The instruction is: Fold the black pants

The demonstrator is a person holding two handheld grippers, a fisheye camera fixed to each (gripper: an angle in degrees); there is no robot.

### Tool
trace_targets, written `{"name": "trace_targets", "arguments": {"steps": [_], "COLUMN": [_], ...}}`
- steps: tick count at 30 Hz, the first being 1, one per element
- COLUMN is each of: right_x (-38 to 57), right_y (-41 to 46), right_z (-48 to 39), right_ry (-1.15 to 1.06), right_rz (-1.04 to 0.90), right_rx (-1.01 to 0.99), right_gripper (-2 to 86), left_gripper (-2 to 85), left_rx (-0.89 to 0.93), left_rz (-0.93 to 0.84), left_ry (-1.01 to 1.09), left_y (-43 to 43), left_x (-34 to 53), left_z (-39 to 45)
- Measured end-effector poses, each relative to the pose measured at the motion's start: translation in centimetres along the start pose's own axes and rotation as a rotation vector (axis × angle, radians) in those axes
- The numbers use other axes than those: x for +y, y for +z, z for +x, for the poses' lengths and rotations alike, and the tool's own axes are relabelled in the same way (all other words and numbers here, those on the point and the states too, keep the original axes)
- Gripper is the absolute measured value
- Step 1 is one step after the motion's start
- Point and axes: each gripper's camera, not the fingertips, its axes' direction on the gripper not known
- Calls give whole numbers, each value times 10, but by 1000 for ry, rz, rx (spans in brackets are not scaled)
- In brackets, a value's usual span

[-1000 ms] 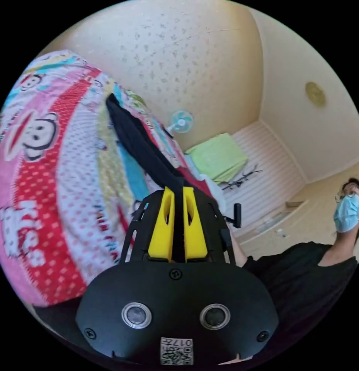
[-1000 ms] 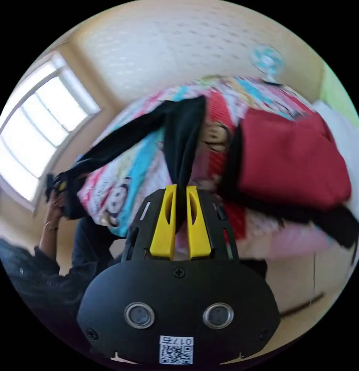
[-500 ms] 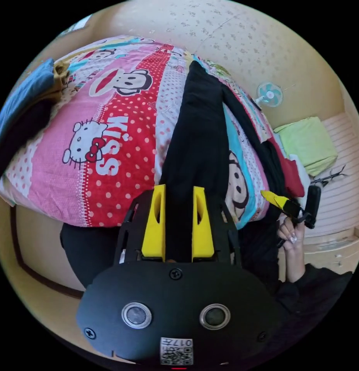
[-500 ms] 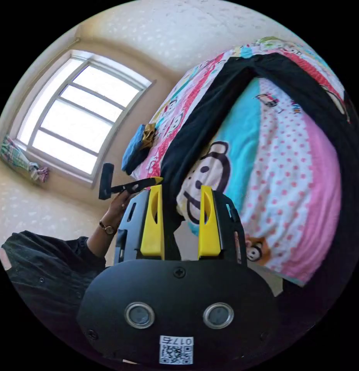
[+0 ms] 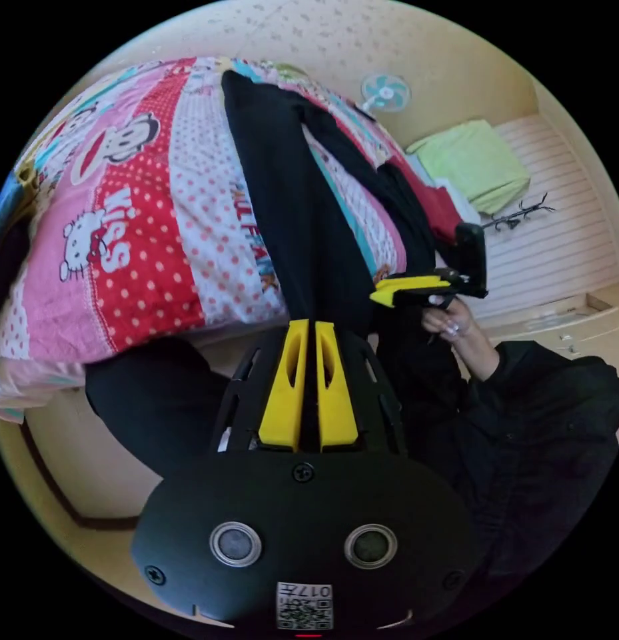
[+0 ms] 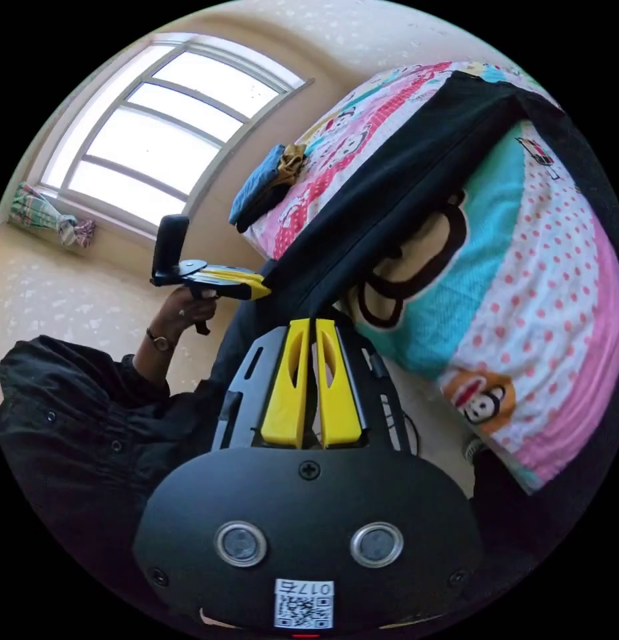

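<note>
The black pants [image 5: 289, 200] lie stretched in a long strip over the bed, one end hanging off its near edge. My left gripper [image 5: 308, 325] is shut on that hanging end, with black cloth between its yellow jaws. A hand holds my right gripper [image 5: 379, 297] just to the right, its jaws closed on the same edge. In the right gripper view the pants [image 6: 389, 200] run up across the quilt, and my right gripper [image 6: 309, 323] is shut where the cloth reaches its tips. There the left gripper [image 6: 262, 290] bites the pants' edge.
A cartoon-print quilt [image 5: 142, 253] [image 6: 522, 300] covers the bed. A red garment [image 5: 446, 203], a green folded cloth [image 5: 476, 163] and a small fan [image 5: 386, 92] sit at the far side. Blue folded clothes [image 6: 262, 183] lie near the window [image 6: 156, 133]. The person in black [image 5: 542, 427] stands at the bed's edge.
A second ago both grippers held the pants; half a second ago both stood open around the hanging edge. Now both are shut on it again. Both cameras have swung.
</note>
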Motion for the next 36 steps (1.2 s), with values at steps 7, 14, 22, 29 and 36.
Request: {"name": "trace_targets", "arguments": {"steps": [7, 14, 22, 29, 36], "right_x": [132, 154, 218, 101, 15], "right_y": [-159, -144, -190, -172, -59], "right_z": [77, 167, 90, -24, -49], "right_ry": [499, 516, 307, -164, -214], "right_rz": [467, 163, 710, 431, 214], "right_rx": [474, 335, -4, 58, -132], "right_gripper": [110, 125, 61, 46, 40], "left_gripper": [104, 102, 107, 164, 182], "left_rx": [-249, -56, 303, 337, 347], "left_rz": [-57, -283, -158, 84, -126], "left_ry": [71, 115, 0, 230, 317], "left_y": [0, 34, 26, -52, 9], "left_x": [-17, -74, -56, -79, -138], "left_z": [53, 74, 51, 106, 137]}}
